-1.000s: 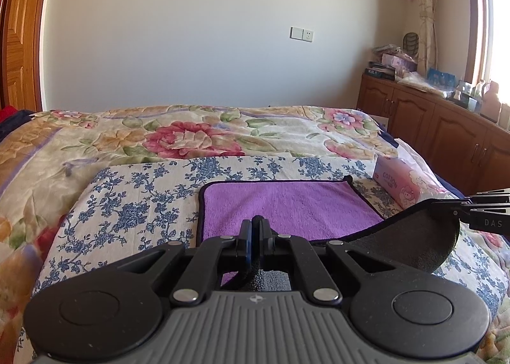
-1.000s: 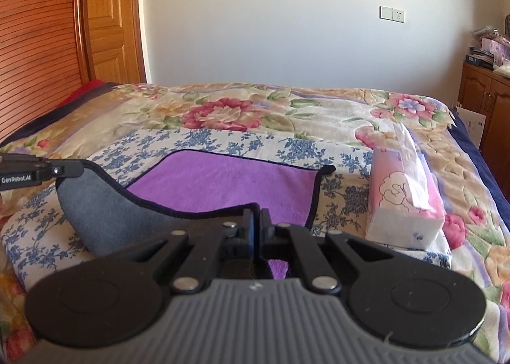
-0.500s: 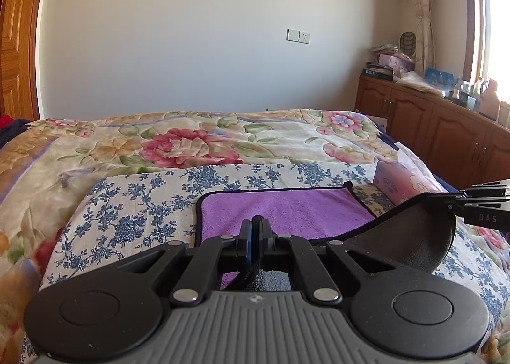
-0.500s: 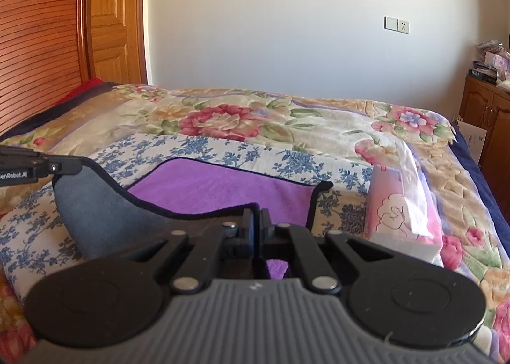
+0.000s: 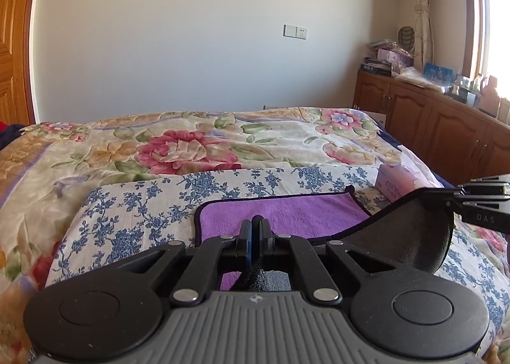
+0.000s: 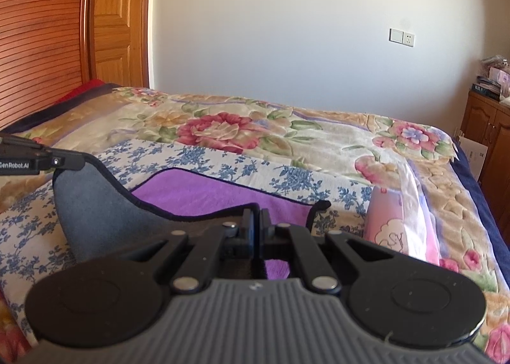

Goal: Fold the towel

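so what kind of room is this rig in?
A home bedroom, almost certainly. The towel lies on a bed with a floral quilt, wooden cabinets cluttered on top run along the wall by a curtained window, and a wooden door stands at the left.

The towel point(image 5: 280, 214) lies on a cloth point(image 5: 153, 204) spread over the bed point(image 5: 191, 144). Its near edge hangs lifted between the left gripper point(image 5: 254, 227) and right gripper point(image 6: 256, 220). A tissue pack point(image 6: 398, 223) sits right of the towel; a cabinet point(image 5: 430, 121) stands beyond the bed's right side.
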The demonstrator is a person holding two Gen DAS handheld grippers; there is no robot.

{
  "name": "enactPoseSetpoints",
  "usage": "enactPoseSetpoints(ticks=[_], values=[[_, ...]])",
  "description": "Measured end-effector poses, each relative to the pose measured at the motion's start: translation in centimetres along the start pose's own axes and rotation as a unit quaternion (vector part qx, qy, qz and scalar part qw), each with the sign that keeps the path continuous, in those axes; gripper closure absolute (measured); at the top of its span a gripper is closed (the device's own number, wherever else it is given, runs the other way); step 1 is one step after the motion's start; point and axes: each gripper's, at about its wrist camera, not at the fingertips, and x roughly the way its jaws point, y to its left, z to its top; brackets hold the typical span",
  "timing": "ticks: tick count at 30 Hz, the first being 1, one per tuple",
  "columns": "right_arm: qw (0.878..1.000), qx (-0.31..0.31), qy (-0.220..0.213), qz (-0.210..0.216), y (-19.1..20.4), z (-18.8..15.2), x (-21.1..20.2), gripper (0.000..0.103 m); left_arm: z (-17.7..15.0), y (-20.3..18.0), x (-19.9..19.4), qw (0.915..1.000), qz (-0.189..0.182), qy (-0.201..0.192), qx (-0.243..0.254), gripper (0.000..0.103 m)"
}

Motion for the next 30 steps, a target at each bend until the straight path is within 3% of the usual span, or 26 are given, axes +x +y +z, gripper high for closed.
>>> enactPoseSetpoints(ticks=[30], values=[[0.999, -0.037, -0.017, -0.008, -2.0, 2.7, 4.0, 0.099, 3.4, 1.0, 4.4, 0.9997, 0.008, -0.011, 0.019, 0.098]])
